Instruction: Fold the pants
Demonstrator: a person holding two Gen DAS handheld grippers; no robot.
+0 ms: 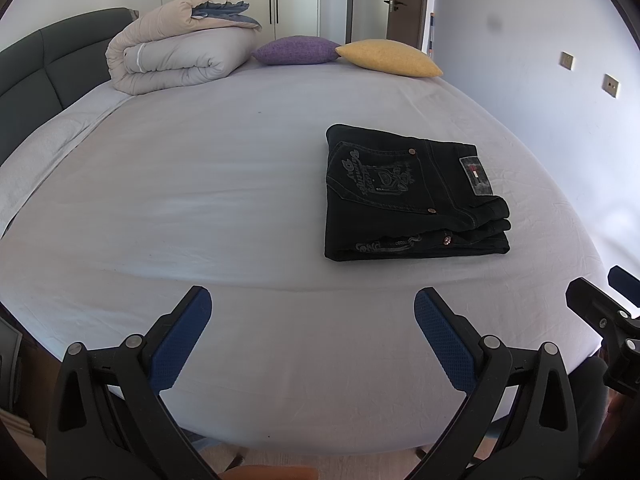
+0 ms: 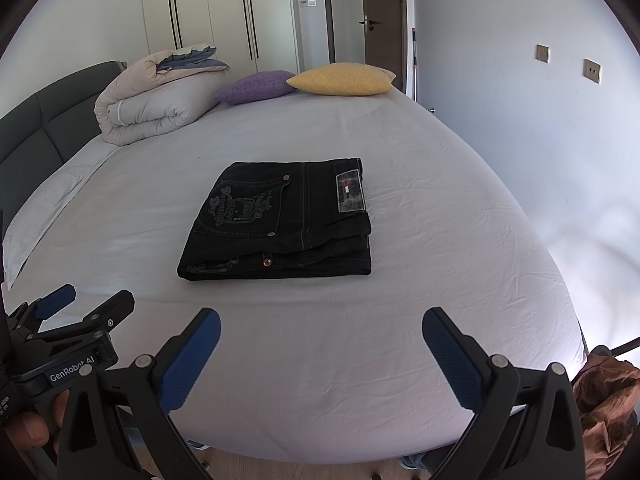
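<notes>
Black pants lie folded in a neat stack mid-bed, well apart from both tools, as the left gripper and right gripper hover at the near edge, jaws spread wide, holding nothing.

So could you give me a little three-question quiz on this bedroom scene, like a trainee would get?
1. True or false: the black denim pants lie unfolded.
2. Which cushion is nearer the rolled beige duvet: A the purple cushion or B the yellow cushion?
3. Fill in: the left gripper and the right gripper are both ____.

Key: 1 false, they are a folded stack on the white bed sheet; 2 A; 3 open, holding nothing.
</notes>
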